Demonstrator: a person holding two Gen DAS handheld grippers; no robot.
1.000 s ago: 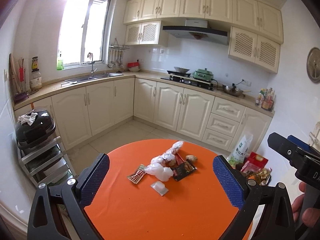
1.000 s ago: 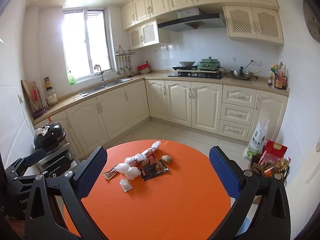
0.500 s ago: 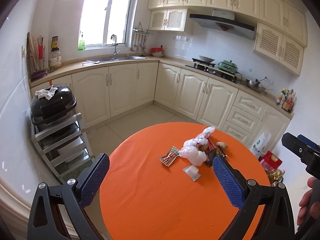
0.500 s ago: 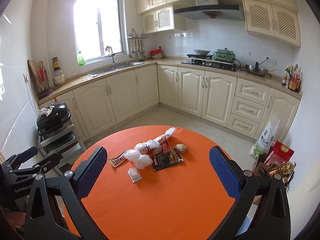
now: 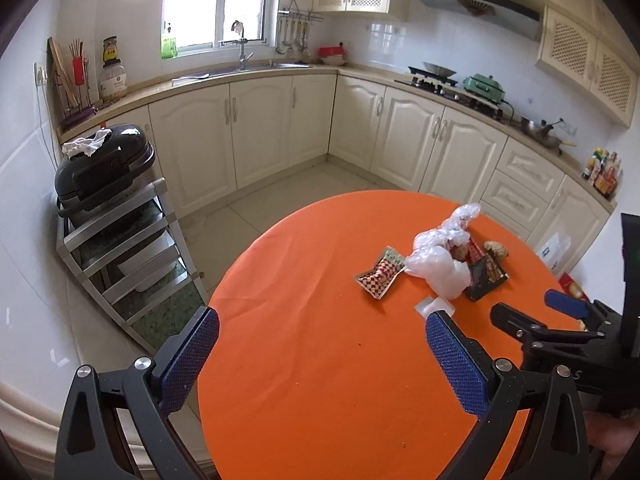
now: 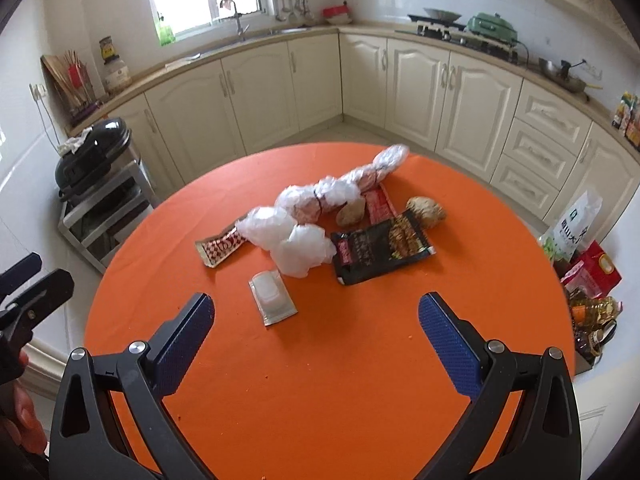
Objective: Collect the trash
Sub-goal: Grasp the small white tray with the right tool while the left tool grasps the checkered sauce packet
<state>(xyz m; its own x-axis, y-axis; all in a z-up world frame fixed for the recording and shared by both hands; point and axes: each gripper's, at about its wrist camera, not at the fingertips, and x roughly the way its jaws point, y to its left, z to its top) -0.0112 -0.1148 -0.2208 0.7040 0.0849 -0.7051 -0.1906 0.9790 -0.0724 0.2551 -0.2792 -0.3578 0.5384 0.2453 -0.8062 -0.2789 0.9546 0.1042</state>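
Both my grippers, left [image 5: 322, 350] and right [image 6: 316, 334], come lower, jaws released; crumpled plastic [image 6: 294, 236] may slip away.

Both claws have come down and tipped toward the orange worktop [image 6: 320, 380]. The right claw [image 6: 316, 320] now hangs close over the trash pile [image 6: 320, 220], which fills the middle of its view instead of sitting small. In the left view the right claw [image 5: 560, 320] has pushed in at 3 o'clock.
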